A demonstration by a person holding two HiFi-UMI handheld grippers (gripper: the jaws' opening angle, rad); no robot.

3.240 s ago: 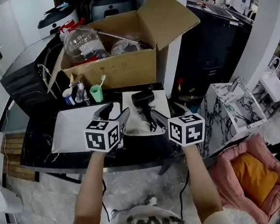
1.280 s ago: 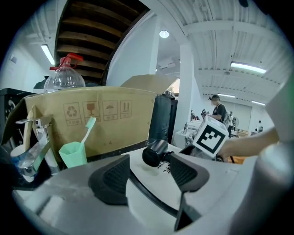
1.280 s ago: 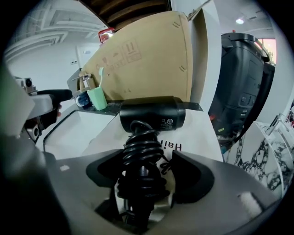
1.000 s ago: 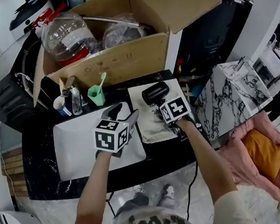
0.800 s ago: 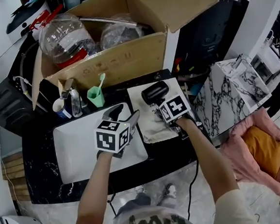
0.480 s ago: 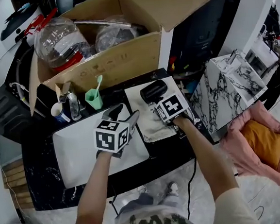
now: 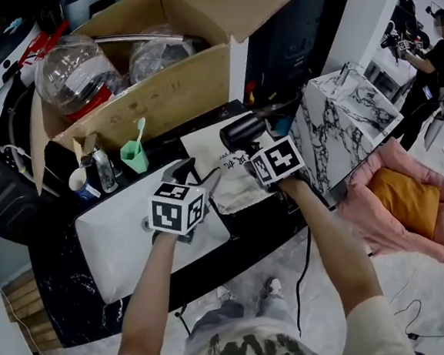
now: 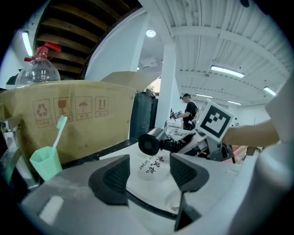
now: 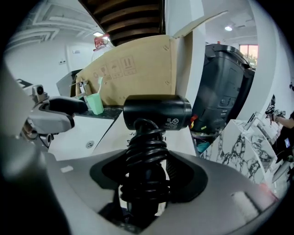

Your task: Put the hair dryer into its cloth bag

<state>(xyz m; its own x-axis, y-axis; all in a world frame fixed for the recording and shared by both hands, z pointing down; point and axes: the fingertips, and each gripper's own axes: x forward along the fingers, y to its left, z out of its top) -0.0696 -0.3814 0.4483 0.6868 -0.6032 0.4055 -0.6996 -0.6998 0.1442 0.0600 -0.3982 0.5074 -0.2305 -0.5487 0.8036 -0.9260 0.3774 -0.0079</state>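
The dark worktop carries the cloth bag, which lies flat with the open cardboard box behind it. My right gripper has just closed its jaws on the cord-wrapped handle of the hair dryer and holds it over the bag's far right corner, barrel crosswise. My left gripper hangs at the bag's left edge, jaws apart with nothing between them. A green cup stands left of the bag.
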